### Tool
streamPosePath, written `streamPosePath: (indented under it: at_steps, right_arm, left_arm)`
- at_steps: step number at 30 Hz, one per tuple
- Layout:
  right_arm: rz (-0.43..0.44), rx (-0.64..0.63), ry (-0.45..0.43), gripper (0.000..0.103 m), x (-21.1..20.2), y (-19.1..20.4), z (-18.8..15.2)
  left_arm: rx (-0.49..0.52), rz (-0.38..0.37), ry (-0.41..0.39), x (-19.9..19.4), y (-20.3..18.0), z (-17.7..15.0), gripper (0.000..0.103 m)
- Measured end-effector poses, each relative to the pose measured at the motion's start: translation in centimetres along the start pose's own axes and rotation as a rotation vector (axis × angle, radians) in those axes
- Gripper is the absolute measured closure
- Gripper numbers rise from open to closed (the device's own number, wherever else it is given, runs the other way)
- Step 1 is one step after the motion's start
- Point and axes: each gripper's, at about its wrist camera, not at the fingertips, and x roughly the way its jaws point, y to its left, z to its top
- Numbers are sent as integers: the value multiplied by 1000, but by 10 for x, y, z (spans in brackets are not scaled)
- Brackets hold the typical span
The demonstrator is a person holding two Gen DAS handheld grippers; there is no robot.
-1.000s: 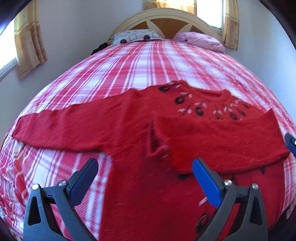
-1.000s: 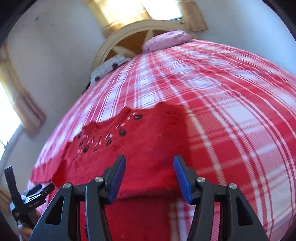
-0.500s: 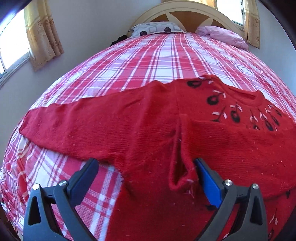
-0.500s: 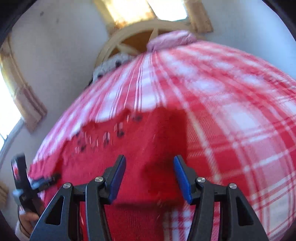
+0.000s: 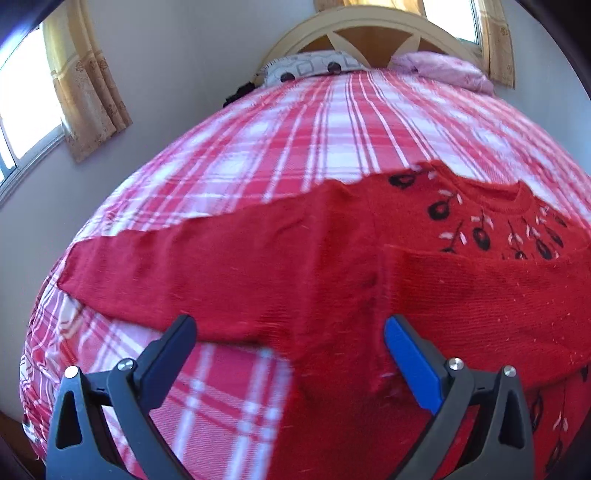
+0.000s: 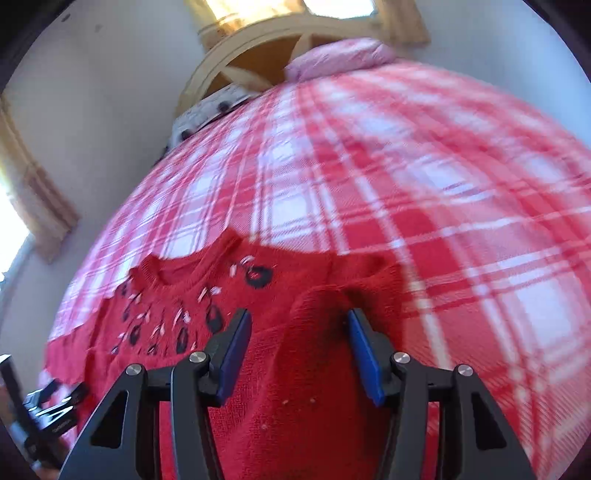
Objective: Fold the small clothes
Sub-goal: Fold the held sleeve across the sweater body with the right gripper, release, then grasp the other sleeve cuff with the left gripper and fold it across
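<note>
A red knit sweater (image 5: 295, 266) with black and white flower marks near the collar lies flat on the bed. One sleeve is folded across its chest; the other sleeve (image 5: 147, 258) stretches out to the left. My left gripper (image 5: 290, 328) is open, low over the sweater's armpit area, empty. In the right wrist view the sweater (image 6: 295, 369) fills the lower middle. My right gripper (image 6: 298, 325) is open, its jaws on either side of a raised fold at the sweater's shoulder. The left gripper (image 6: 40, 413) shows at the lower left edge there.
The bed has a red and white plaid cover (image 5: 332, 129). Two pillows (image 5: 314, 66) lie against a wooden headboard (image 5: 369, 26). Curtained windows (image 5: 85, 85) are on the walls. The bed's left edge (image 5: 33, 369) drops off near the outstretched sleeve.
Both grippers have moved forward and lower over the sweater. The left one has shifted toward the outstretched sleeve's armpit. The right one now straddles the shoulder fold.
</note>
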Motion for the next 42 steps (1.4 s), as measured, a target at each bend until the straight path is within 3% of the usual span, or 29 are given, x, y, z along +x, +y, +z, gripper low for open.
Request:
streamPosePath:
  at_steps: [4,11,16,18,20,21,23,26,29,31,33,37,42]
  right_arm:
    - [91,-118,-99,48,-40,43,-18]
    - [269,-190,-5,48,-54,107,-80]
    - [332,-198,68,48,-53,134,-109]
    - [338,-210,84,48,-54,138,-115]
    - [333,-217,92,48,-57,142,-119]
    - [327,-219,94,48,-58,143,-120]
    - [311,-219,92,48,-59,143,-122]
    - [299,-198,104,48,-59,140,-123]
    - [299,-163,122,48,-56,137,-124]
    - [299,-151,129,48,-55,137,-126]
    - [298,-152,132,48,-56,138,-127]
    - [299,-139,115,48,-62,135,-126]
    - [294,-99,88,48,-71,123,-123]
  left_arm:
    - [-137,-18,-51,-7,56,1,0]
    - [-441,152,-21,29,186,12,1]
    - [-644,254,36,66,268,5,14]
    - [-699,255,68,84,292,3,22]
    - [-785,185,119,104,312,-4,27]
    - [-802,182,107,108,315,-4,27]
    - [-787,194,73,107,314,0,28]
    - [-752,187,62,112,307,5,39]
    - [-723,195,41,116,304,6,63]
    - [-733,166,26,118,313,6,91]
    - [-747,129,20,112,318,3,93]
    - [-706,166,18,102,309,11,95]
    - [-572,187,-110,53,266,38,95]
